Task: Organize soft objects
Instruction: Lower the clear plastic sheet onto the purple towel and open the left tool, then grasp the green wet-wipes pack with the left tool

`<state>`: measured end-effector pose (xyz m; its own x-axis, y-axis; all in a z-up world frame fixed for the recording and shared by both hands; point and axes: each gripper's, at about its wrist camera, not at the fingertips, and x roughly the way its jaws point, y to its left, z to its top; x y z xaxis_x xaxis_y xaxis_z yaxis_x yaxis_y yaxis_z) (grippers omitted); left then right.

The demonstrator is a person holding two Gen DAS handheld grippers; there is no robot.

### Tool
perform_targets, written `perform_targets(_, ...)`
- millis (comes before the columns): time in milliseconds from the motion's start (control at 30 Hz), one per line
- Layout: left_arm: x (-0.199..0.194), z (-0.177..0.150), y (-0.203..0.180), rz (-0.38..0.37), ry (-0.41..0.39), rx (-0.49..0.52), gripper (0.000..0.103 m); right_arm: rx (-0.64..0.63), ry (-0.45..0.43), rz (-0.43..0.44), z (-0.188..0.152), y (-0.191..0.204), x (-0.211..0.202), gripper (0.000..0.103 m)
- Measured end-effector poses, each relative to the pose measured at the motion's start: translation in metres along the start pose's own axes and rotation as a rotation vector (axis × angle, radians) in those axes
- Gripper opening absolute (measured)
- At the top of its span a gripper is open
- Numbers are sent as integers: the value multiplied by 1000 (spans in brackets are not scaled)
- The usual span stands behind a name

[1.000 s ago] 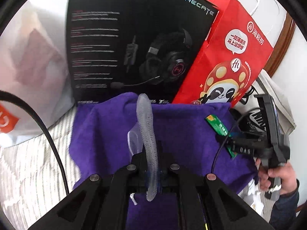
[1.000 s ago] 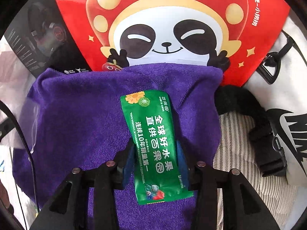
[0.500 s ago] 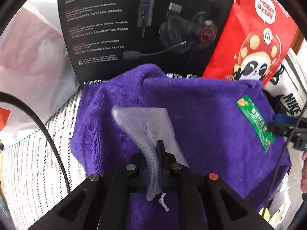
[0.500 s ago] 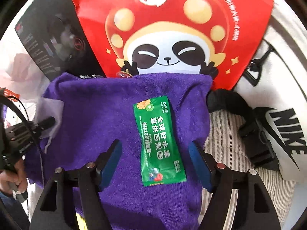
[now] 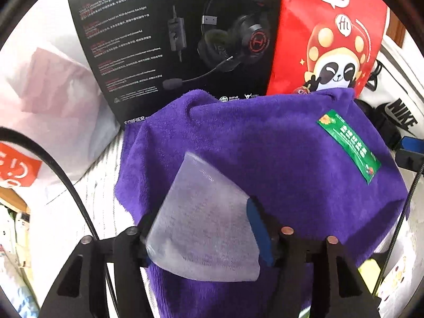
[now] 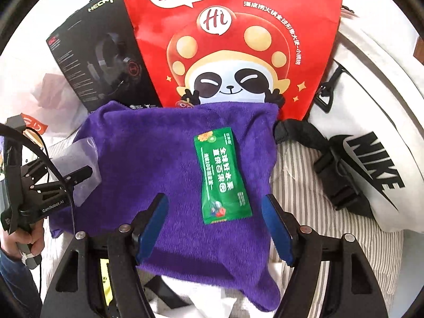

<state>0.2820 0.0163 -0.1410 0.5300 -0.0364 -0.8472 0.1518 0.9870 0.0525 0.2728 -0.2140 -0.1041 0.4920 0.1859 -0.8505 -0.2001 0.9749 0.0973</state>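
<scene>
Panda bag [image 6: 233,53] behind towel [image 6: 172,159]

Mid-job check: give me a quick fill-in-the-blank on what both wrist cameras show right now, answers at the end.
1. The green packet lies flat on the ______ towel.
2. The right gripper is ______, with nothing between its blue pads.
3. The translucent pouch sits between the fingers of the ______ gripper.
4. Behind the towel stands a red bag printed with a cartoon ______.

Answers: purple; open; left; panda
</scene>
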Motion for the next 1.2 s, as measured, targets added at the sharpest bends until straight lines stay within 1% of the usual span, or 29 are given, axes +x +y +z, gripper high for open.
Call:
perform_targets(133, -14, -10, -10, 24, 6, 14, 66, -9, 3, 0, -5, 6, 4, 72)
perform_targets(200, -19, -15, -8, 23, 7, 22, 70, -9, 5, 2, -9, 7, 3, 72)
perform_targets(333, -29, -25, -4, 34, 2, 30, 71, -4, 4, 11, -18, 8, -2, 72)
perform_targets(667, -55, -47, 21, 37, -32, -19, 71, -2, -15, 22, -44, 14, -22, 72)
perform_targets(800, -67, -56, 30, 50, -44, -40, 71, 6, -31, 26, -55, 15, -32, 72)
perform_targets(933, -82, -65, 32, 31, -68, -50, 71, 12, -41, 28, -68, 15, -43, 72)
perform_targets(1000, -90, -71, 29, 9, -81, -55, 71, 21, -45, 28, -75, 14, -49, 72)
perform_targets(1200, -103, -94, 8, -56, -83, -44, 71, 45, -38, 25, -102, 10, -62, 72)
